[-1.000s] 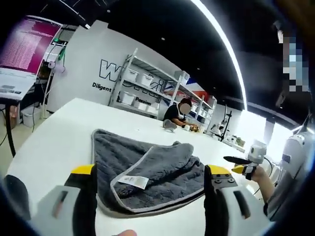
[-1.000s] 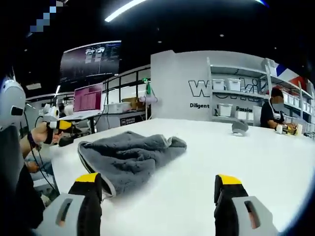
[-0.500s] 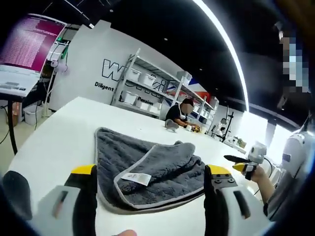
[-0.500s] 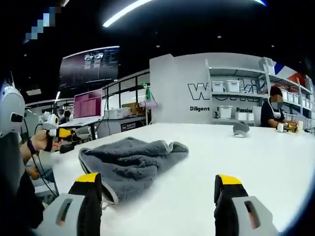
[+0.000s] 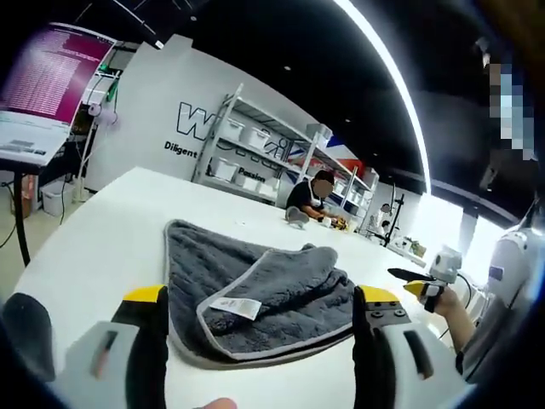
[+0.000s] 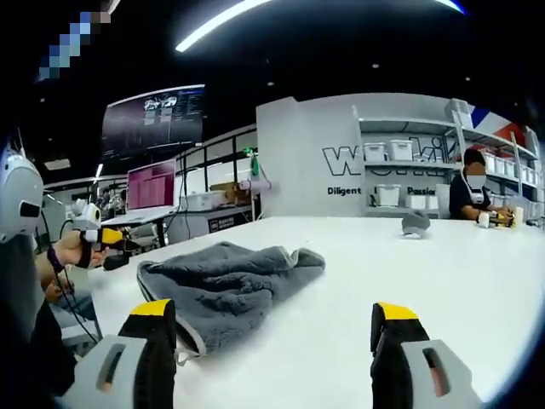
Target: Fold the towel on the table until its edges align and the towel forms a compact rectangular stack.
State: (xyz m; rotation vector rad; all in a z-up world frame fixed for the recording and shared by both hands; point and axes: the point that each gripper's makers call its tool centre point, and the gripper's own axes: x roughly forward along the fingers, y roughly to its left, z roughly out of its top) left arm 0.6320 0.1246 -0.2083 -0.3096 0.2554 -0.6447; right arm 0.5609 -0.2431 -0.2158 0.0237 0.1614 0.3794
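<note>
A wide white counter (image 5: 94, 230) (image 6: 443, 264) stretches away toward a grey wall with dark lettering and a rack of shelves (image 5: 255, 153) (image 6: 400, 170) carrying pale bins. On the counter lies a grey towel (image 5: 255, 294) (image 6: 226, 277), loosely folded over itself with a rumpled upper layer and a paler stitched border; a small white label (image 5: 228, 307) sits on its top near the front edge. In the left gripper view the towel lies just ahead of and between the jaws; in the right gripper view it lies ahead and to the left, beside the left jaw. A person (image 5: 308, 198) (image 6: 471, 194) in dark clothes sits at the far end of the counter, with a small grey object (image 6: 415, 223) on the counter nearby. A pink-lit screen (image 5: 47, 77) (image 6: 152, 181) stands off to one side. The left gripper (image 5: 260, 307) (image 6: 111, 239) is released, jaws spread wide and holding nothing. The right gripper (image 6: 274, 324) (image 5: 417, 285) is likewise released, jaws well apart above bare counter.
</note>
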